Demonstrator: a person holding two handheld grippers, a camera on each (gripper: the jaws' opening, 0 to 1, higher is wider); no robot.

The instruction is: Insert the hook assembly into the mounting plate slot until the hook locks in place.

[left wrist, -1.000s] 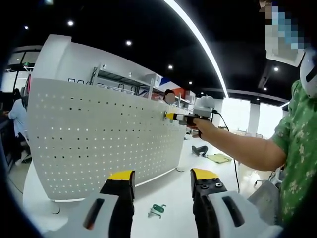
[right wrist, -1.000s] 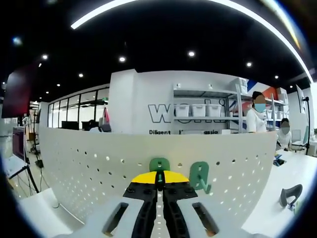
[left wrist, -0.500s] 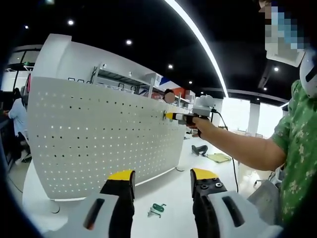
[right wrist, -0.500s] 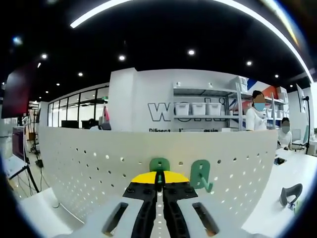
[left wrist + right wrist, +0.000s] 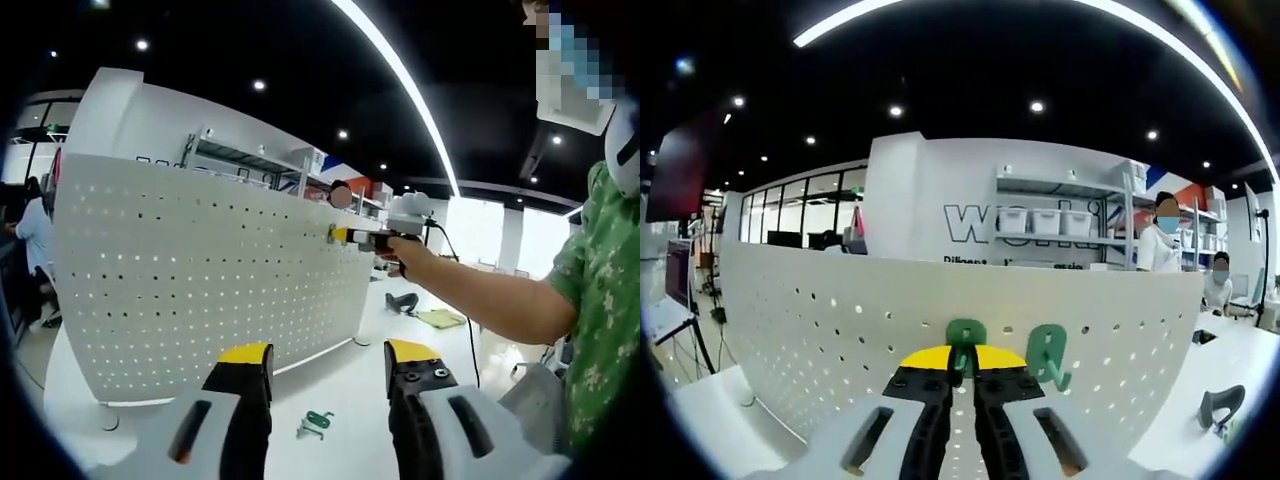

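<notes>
— Two things stand out for size, no? What's biggest?

— That white pegboard (image 5: 200, 280), upright on the white table (image 5: 340, 385). It curves wide across the left gripper view.

— And the grippers?

— The right gripper (image 5: 962, 362) is pressed up to the board, jaws nearly together, clamped on a green hook (image 5: 964, 340) that sits against the holes. In the left gripper view it's out at arm's length, at the board's top edge. The left gripper (image 5: 327, 362) hangs back, jaws wide apart, gripping nothing.

— Any other hooks?

— A second green hook (image 5: 1048, 354) hangs on the board just beside the held one. A spare hook (image 5: 314, 424) lies on the table below the left jaws.
</notes>
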